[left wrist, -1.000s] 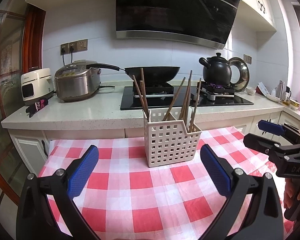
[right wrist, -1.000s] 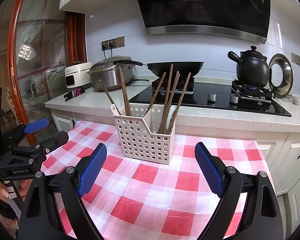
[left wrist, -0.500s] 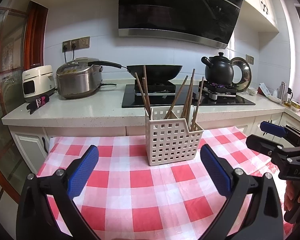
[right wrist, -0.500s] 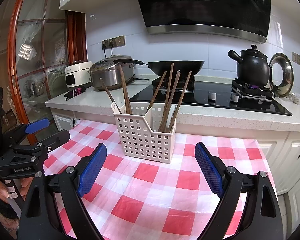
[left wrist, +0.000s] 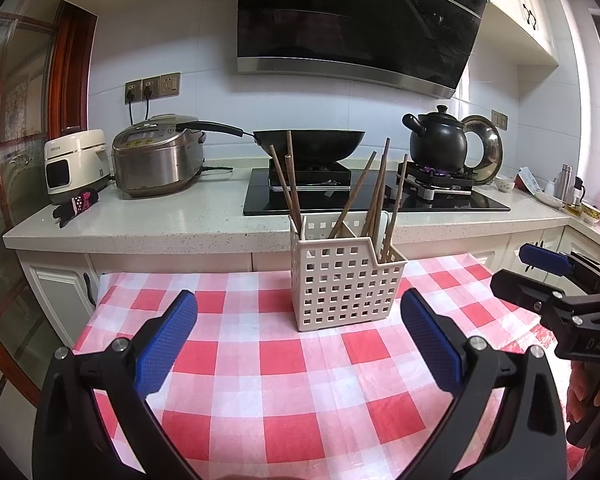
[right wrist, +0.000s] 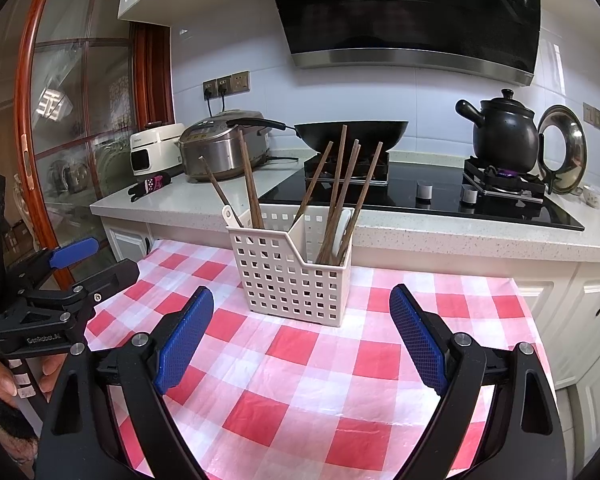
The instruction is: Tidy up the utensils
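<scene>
Two compartments noted in white basket (left wrist: 346, 286), standing mid-cloth on checked tablecloth (left wrist: 284, 360) for reach from either side. Chopsticks (right wrist: 340, 196) split unevenly, leaning loose; likely awaiting regrouping. Left gripper (left wrist: 298, 344) and right gripper (right wrist: 300, 338) held short of basket, jaws spread wide, empty, apparently poised for approach.

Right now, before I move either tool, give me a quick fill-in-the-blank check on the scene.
1. The chopsticks stand in a white ____.
2. The basket sits on a red-and-white ____ cloth.
3. Both the left tool and right tool are ____.

Missing words: basket; checked; open
</scene>
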`<state>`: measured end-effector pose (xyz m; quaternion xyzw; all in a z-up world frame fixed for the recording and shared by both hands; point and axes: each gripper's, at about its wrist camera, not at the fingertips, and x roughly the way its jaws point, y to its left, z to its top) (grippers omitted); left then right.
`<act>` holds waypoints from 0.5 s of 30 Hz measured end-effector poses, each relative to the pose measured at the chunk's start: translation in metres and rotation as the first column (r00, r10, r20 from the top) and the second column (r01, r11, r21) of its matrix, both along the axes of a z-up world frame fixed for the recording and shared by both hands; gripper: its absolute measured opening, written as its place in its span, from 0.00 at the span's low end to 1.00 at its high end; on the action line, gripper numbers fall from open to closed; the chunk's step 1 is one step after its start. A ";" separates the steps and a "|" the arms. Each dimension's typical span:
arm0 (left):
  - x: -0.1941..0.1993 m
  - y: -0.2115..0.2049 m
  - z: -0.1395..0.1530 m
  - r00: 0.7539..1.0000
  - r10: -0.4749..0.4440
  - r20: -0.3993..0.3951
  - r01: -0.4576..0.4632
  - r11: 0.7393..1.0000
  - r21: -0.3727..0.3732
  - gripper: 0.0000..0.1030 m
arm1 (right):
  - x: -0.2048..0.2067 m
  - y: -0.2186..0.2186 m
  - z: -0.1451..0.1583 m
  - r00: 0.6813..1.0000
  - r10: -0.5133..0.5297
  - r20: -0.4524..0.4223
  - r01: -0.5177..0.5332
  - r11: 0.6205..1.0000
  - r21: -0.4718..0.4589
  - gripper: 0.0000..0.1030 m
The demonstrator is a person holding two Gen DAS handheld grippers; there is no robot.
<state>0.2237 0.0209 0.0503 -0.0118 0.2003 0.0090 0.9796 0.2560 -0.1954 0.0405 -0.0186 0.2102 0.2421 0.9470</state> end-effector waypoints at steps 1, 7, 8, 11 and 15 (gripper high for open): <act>0.000 0.000 0.000 1.000 0.001 0.001 -0.001 1.000 0.001 0.95 | 0.000 0.000 0.000 1.000 0.001 0.001 -0.001 1.000 0.000 0.82; -0.001 0.000 0.000 1.000 -0.004 0.000 0.004 1.000 0.002 0.95 | 0.000 -0.001 0.000 1.000 0.002 0.000 -0.002 1.000 0.003 0.82; -0.001 0.000 0.000 1.000 -0.006 0.000 0.006 1.000 0.001 0.95 | 0.000 -0.001 0.001 1.000 0.002 -0.001 -0.002 1.000 0.003 0.82; -0.001 -0.001 0.001 1.000 -0.010 0.001 0.010 1.000 0.005 0.95 | 0.000 -0.001 0.000 1.000 0.002 -0.001 -0.002 1.000 0.004 0.82; -0.002 -0.002 0.001 1.000 -0.015 0.001 0.015 1.000 0.008 0.95 | 0.000 -0.002 0.001 1.000 0.002 -0.001 -0.002 1.000 0.006 0.82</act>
